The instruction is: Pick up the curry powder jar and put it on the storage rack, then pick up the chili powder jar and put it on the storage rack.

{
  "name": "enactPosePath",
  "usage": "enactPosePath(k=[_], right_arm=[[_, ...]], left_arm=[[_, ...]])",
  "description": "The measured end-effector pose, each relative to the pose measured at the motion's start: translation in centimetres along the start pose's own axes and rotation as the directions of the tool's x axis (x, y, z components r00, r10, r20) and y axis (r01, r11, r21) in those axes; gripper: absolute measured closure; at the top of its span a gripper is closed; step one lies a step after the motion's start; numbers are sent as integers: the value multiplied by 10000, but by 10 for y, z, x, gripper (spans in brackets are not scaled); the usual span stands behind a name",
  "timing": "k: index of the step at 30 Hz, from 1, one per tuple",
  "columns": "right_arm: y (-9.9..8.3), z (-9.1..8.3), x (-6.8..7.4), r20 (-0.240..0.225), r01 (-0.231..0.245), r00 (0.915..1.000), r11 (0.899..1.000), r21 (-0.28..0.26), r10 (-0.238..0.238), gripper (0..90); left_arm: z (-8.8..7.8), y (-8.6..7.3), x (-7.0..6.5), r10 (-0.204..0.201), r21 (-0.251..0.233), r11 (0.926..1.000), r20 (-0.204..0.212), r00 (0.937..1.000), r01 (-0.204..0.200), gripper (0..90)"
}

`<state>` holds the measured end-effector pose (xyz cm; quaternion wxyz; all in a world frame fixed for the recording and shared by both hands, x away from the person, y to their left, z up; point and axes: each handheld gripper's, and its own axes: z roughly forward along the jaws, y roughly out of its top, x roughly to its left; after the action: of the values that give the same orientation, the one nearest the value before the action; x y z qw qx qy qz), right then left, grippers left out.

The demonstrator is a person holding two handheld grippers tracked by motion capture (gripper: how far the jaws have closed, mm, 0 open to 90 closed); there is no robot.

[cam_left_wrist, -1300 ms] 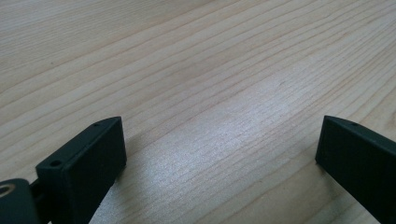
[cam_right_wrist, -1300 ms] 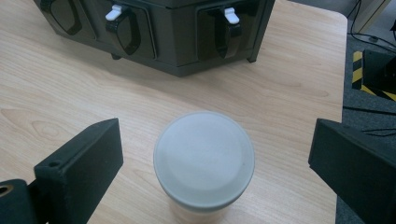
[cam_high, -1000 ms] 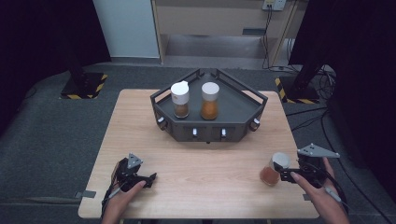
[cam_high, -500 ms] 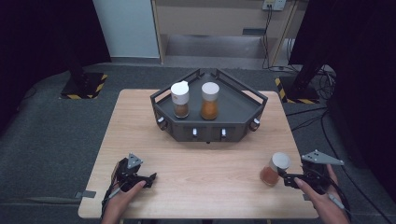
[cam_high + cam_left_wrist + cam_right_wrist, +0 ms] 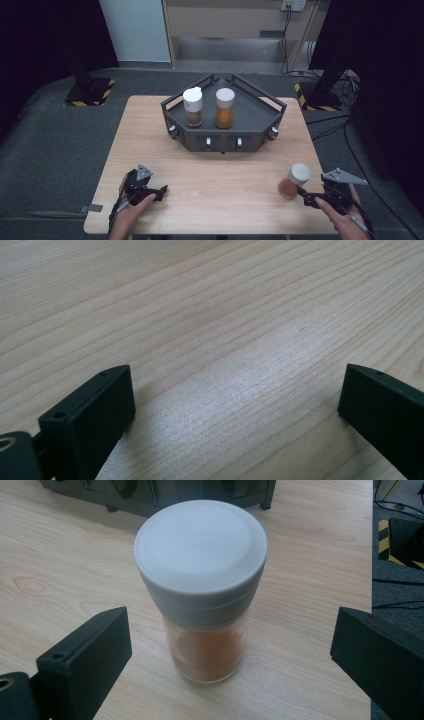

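From the high view, a white-capped jar [image 5: 295, 181] of orange powder is standing on the tabletop [image 5: 220, 170] near its right front edge, just ahead of the right tongs [image 5: 306, 196]. Two similar jars [image 5: 193, 106] are sitting in the dark tray [image 5: 260, 117].

In the left gripper view, the left tongs [image 5: 235, 405] are gaping wide over bare wood.

In the right gripper view, the right tongs [image 5: 230, 645] are spreading wide, the jar [image 5: 202, 587] standing upright between them, untouched.
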<state>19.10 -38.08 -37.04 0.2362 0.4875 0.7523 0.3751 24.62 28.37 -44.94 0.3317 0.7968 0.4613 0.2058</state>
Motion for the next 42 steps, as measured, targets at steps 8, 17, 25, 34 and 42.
enactPosePath(k=[8,17,25,34,42], right_arm=[[-11,4,4,6,20,10000,10000,93,-20,34],[-17,7,5,-1,74,10000,10000,22,-74,34],[-24,14,7,-52,17,10000,10000,0,-17,35],[-21,21,8,-81,37,10000,9999,-107,-38,44],[-18,28,9,-64,13,10000,9999,-143,-14,53]], left_arm=[[0,0,0,-1,0,10000,0,10000,1,2],[0,0,0,-5,3,10000,-9,10000,5,1],[0,0,0,-14,5,10000,-14,10000,14,1],[0,0,0,-21,2,10000,-21,10000,21,1],[0,0,-1,-22,3,10000,-21,10000,22,1]])
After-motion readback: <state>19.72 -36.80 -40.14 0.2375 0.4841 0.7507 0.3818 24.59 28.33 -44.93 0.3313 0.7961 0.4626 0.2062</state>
